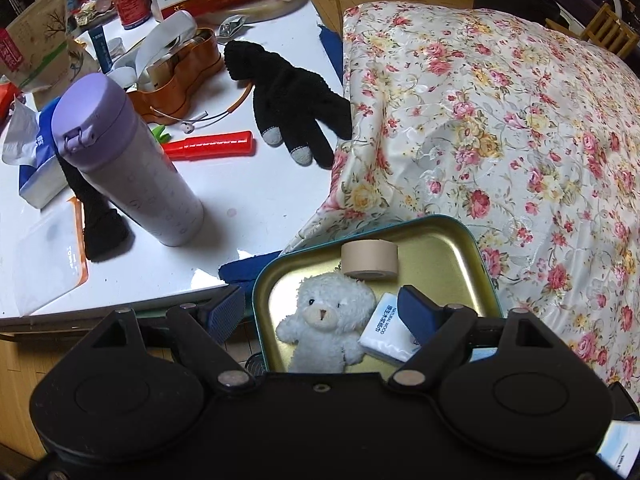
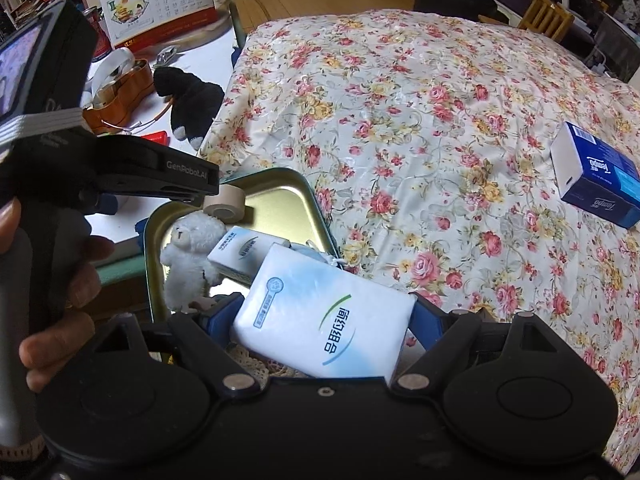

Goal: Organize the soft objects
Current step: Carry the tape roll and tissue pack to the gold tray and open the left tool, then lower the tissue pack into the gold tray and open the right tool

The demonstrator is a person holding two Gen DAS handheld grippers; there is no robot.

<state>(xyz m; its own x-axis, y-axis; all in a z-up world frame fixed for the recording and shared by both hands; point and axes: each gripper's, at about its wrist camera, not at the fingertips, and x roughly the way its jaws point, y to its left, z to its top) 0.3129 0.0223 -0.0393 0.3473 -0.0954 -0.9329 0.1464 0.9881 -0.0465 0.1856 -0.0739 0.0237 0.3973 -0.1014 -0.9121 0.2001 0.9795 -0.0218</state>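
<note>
On the cluttered white table a fuzzy black knit glove (image 1: 286,110) lies unsorted, while the gold-lined teal tin (image 1: 448,248) holds a white plush bear (image 1: 326,316), a small tissue pack and a beige tape roll. The left gripper (image 1: 324,312) hangs spread and empty above the bear. The right gripper (image 2: 324,322) pinches a white-and-blue tissue packet (image 2: 324,320) at the tin's edge, and a blue tissue box (image 2: 596,180) waits on the floral cloth, so I'd judge the sorting about half done

The rectangular teal tin (image 1: 460,240) showed a glossy brass-coloured metal inside. The small white teddy bear (image 1: 326,320) looked fluffy plush. The floral satin cloth (image 2: 420,120) shone smoothly.
</note>
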